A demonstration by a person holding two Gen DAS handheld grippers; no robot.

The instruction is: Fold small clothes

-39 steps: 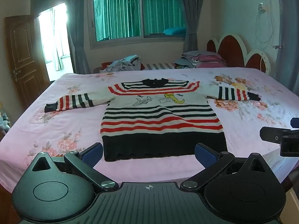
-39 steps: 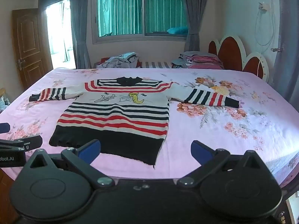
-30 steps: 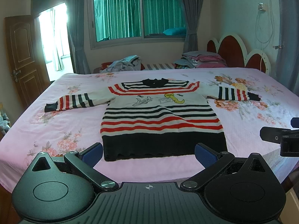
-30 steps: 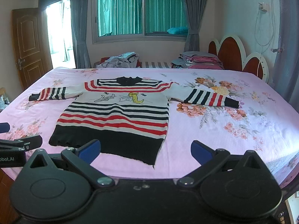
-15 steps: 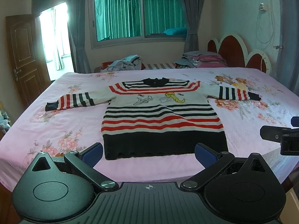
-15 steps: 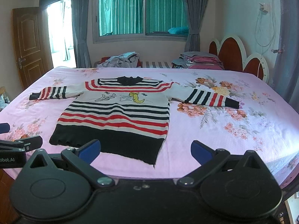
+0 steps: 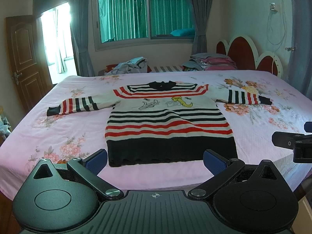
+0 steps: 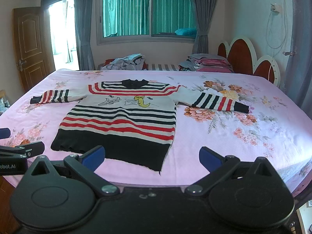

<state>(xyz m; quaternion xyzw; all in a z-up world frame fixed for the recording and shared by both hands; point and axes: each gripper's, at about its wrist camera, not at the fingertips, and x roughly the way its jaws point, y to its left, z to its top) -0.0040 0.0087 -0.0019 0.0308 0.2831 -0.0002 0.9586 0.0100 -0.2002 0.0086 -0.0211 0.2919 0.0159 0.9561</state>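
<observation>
A small striped sweater (image 7: pixel 167 120) in red, black and white lies flat on the pink floral bed (image 7: pixel 58 136), both sleeves spread out, black hem nearest me. It also shows in the right wrist view (image 8: pixel 120 120). My left gripper (image 7: pixel 155 160) is open and empty, held just before the hem at the bed's near edge. My right gripper (image 8: pixel 152 157) is open and empty, before the hem's right corner. Each gripper shows at the edge of the other's view, the right one (image 7: pixel 292 142) and the left one (image 8: pixel 17 152).
Piles of clothes (image 7: pixel 132 67) and folded bedding (image 7: pixel 210 60) lie beyond the bed's far side. A red and white headboard (image 7: pixel 249 54) stands at the right. A wooden door (image 7: pixel 21 58) is at the left, a window (image 7: pixel 144 13) behind.
Both grippers have drifted very slightly; the sweater sits a touch differently in the views. Nothing was taken hold of and the jaws stay open.
</observation>
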